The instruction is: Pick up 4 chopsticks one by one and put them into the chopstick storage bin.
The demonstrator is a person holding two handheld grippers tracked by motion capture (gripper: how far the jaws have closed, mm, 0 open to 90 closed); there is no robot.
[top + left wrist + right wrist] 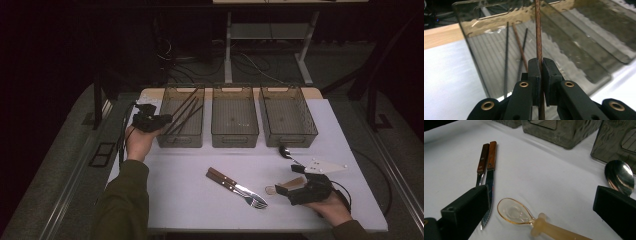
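White table [180, 200] before a dark room, with three clear bins in a row at its far edge. Left gripper [541, 67], jaws clamped on a brown chopstick [538, 32], is held at the left bin [181, 116], where three more sticks [520, 50] lie. Right gripper [541, 202], jaws wide apart and holding nothing, rests near a yellowish plastic spoon [524, 216]; a knife [489, 170] and fork lie side by side beside it, a metal spoon [619, 176] near the right bin.
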